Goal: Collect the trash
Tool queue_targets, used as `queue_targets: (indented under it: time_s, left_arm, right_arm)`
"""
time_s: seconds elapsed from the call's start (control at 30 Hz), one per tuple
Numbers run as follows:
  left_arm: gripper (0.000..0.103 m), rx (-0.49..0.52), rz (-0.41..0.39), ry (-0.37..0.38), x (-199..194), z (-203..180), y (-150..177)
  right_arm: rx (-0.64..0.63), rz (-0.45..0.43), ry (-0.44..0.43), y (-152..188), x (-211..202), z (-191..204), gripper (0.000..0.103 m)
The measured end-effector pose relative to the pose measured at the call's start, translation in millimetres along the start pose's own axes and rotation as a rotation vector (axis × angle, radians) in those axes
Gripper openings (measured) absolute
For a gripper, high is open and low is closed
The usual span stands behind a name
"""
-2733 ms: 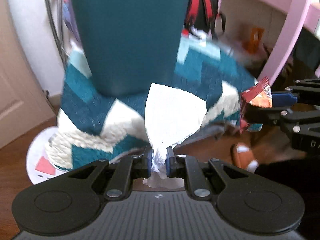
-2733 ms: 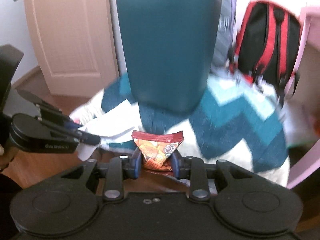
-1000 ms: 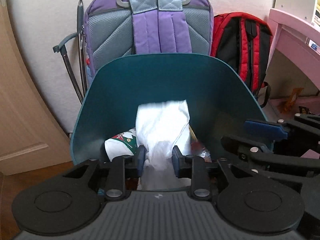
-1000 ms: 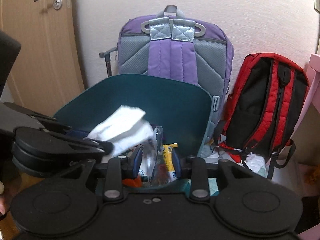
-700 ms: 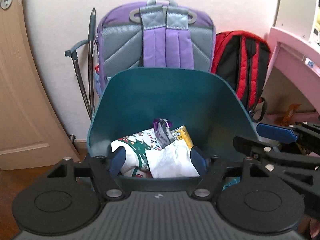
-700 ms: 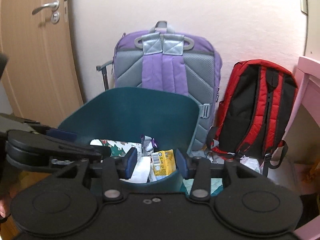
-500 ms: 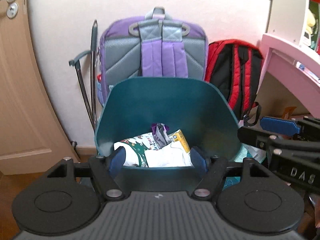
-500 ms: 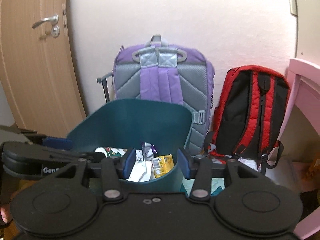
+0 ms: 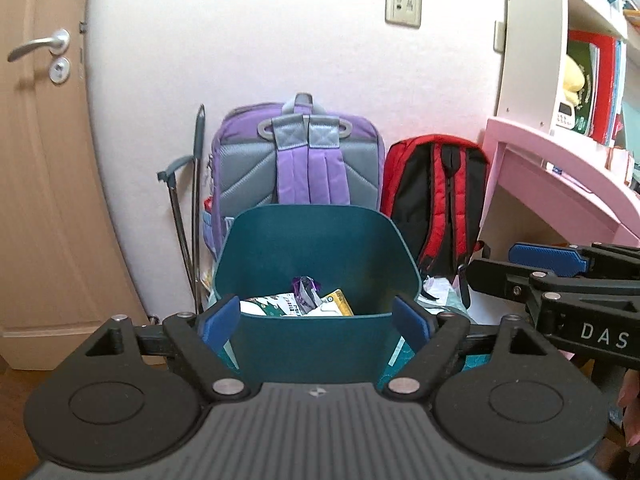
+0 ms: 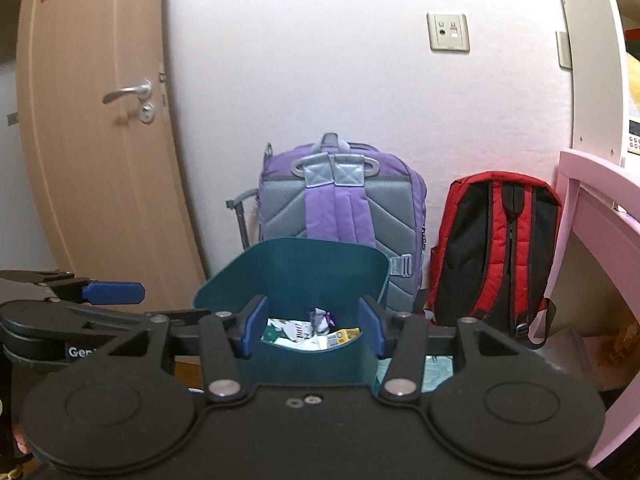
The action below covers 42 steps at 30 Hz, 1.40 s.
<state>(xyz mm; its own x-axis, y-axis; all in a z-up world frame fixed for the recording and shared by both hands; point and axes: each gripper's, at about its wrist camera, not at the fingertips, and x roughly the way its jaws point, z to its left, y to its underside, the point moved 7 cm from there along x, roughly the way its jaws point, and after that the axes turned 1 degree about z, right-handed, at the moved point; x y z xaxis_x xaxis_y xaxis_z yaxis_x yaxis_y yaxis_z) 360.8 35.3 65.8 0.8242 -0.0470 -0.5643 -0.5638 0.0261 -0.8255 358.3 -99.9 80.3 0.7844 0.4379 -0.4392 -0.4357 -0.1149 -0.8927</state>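
Note:
A teal trash bin (image 9: 316, 240) stands on the floor in front of both grippers; it also shows in the right wrist view (image 10: 312, 272). It holds several pieces of trash (image 9: 298, 305), among them white paper, a yellow wrapper and a purple wrapper, also seen in the right wrist view (image 10: 312, 330). My left gripper (image 9: 315, 322) is open and empty, above and in front of the bin. My right gripper (image 10: 312, 330) is open and empty beside it; it shows at the right of the left wrist view (image 9: 548, 258). The left gripper shows at the left of the right wrist view (image 10: 112, 293).
A purple backpack (image 9: 298, 156) and a red backpack (image 9: 436, 196) lean on the wall behind the bin. A wooden door (image 9: 36, 160) is on the left, a pink desk (image 9: 560, 184) with shelves on the right. A folded grey cane (image 9: 188, 208) leans by the purple backpack.
Both grippers let their trash go into the bin: the left dropped the white paper, the right the snack wrapper. Both jaws opened and both grippers rose and drew back from the bin.

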Motion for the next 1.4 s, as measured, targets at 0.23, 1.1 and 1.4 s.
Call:
queue_targets:
  time_s: [0.23, 1.1, 1.4]
  left_arm:
    - [0.089, 0.021, -0.045, -0.013, -33.1, -9.8, 12.4]
    - [0.103, -0.015, -0.081, 0.021, -83.9, -27.4, 20.6]
    - [0.103, -0.006, -0.08, 0.006, -92.0, -30.2, 24.9]
  right_arm:
    - [-0.018, -0.018, -0.023, 8.4, -28.2, 9.9, 0.051]
    - [-0.037, -0.056, -0.055, 13.8, -88.9, 14.8, 0.052]
    - [-0.035, -0.062, -0.067, 14.2, -97.8, 17.2, 0.052]
